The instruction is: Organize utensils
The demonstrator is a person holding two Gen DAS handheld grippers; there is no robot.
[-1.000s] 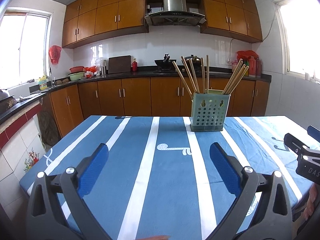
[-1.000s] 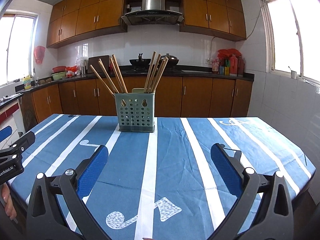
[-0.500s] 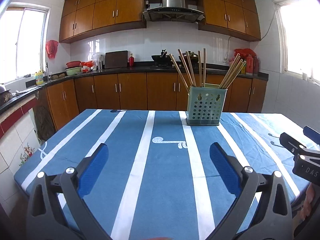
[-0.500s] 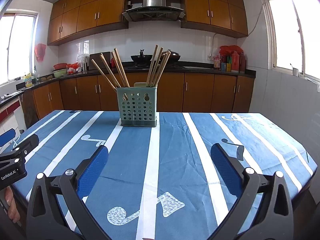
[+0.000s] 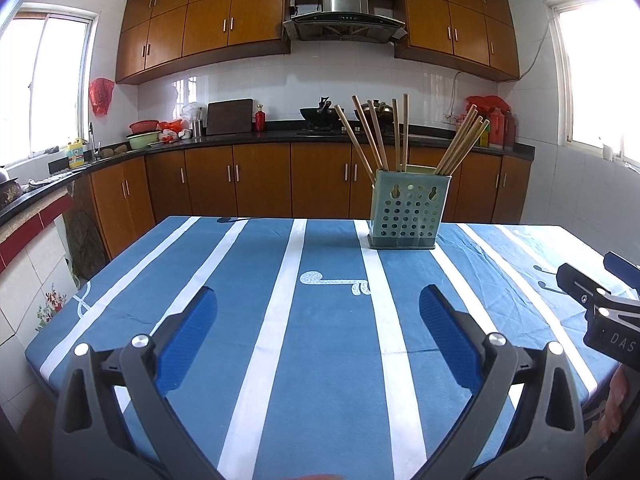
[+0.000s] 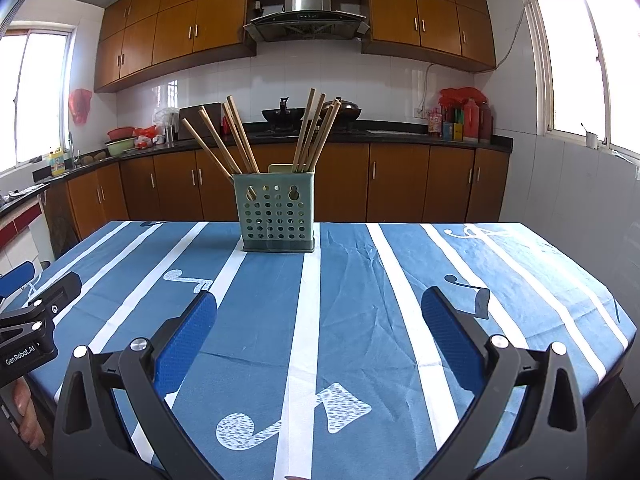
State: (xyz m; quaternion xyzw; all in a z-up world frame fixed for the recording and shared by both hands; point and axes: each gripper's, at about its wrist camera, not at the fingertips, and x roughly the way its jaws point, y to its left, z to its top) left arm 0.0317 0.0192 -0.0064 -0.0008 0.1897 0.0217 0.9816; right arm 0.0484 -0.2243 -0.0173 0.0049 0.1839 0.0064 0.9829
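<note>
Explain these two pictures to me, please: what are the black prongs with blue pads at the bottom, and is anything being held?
There is no robot arm here. A person holds a hand tool in each hand, and each tool has two fingers and a wide-angle camera looking forward along them. One picture comes from the left gripper, the other from the right gripper. The blue pads are the insides of the fingers. Both grippers are open and hold nothing. Each camera also catches the other tool at the picture's edge. On the table, under a blue cloth with white stripes, stands a green perforated holder with wooden chopsticks leaning out in two bunches. Behind are kitchen cabinets.
</note>
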